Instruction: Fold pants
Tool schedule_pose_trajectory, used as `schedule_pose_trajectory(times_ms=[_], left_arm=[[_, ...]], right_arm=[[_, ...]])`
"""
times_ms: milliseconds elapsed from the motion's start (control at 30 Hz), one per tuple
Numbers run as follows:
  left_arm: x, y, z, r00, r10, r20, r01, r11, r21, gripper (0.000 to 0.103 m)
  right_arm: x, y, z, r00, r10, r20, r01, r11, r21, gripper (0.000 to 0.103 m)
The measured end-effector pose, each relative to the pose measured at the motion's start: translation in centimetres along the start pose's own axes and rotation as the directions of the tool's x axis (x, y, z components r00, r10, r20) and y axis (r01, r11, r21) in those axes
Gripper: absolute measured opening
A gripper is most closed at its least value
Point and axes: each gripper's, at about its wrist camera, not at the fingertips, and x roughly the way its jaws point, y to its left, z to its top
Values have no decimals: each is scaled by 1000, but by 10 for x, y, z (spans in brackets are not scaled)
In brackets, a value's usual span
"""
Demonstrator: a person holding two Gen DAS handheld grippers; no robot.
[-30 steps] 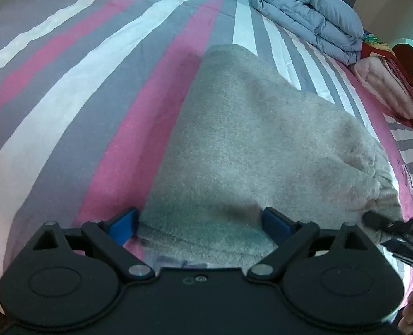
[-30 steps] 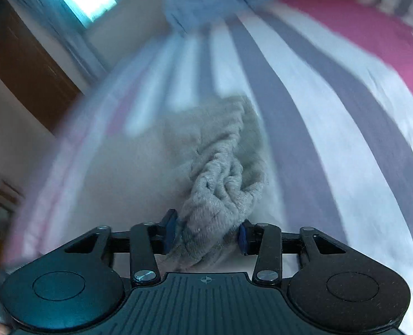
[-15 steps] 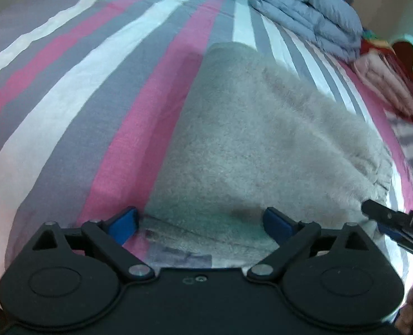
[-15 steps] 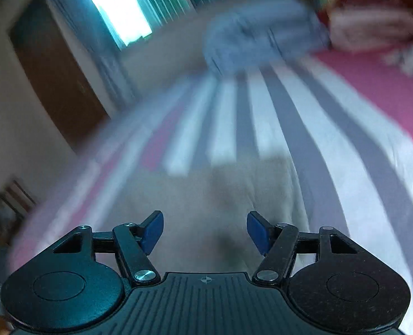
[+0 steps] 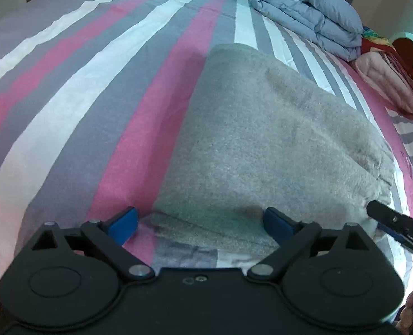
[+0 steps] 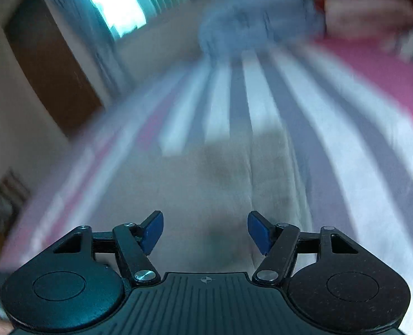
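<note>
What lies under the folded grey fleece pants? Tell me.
The folded grey fleece pants lie on the pink, grey and white striped bedsheet. Whatever is directly beneath them is covered.

striped bedsheet (image 5: 100, 89), blue duvet (image 5: 307, 8), pink blanket (image 5: 385, 83)

We see a bed covered by a striped sheet (image 5: 100, 89) in bands of pink, grey and white. At its far end lies a folded pale blue duvet (image 5: 307, 8), and just beside it a stack of pink bedding (image 5: 385, 81) with some red patterned cloth on top. In the blurred right wrist view we make out a bright window (image 6: 114, 2) with greenish curtains, a brown wooden door (image 6: 50, 61) to its left, and a plain cream wall (image 6: 8, 122).
</note>
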Motion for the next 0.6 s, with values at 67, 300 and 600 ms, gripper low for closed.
schedule_pose_trajectory(times_ms=[67,300,600], left_arm=[[-1,1,2,1000,4,0,-4,1000,-6,90],[-9,-1,1,1000,25,12,-25,1000,-9,90],[-24,-15,1,995,82,52,-86,994,63,90]], right_arm=[[-1,-5,-3,1000,8,20,-8,1000,-14,66],[-26,6,6,1000,22,16,-23,999,40,67],[-55,9,14,999,9,35,-14,989,148,93]])
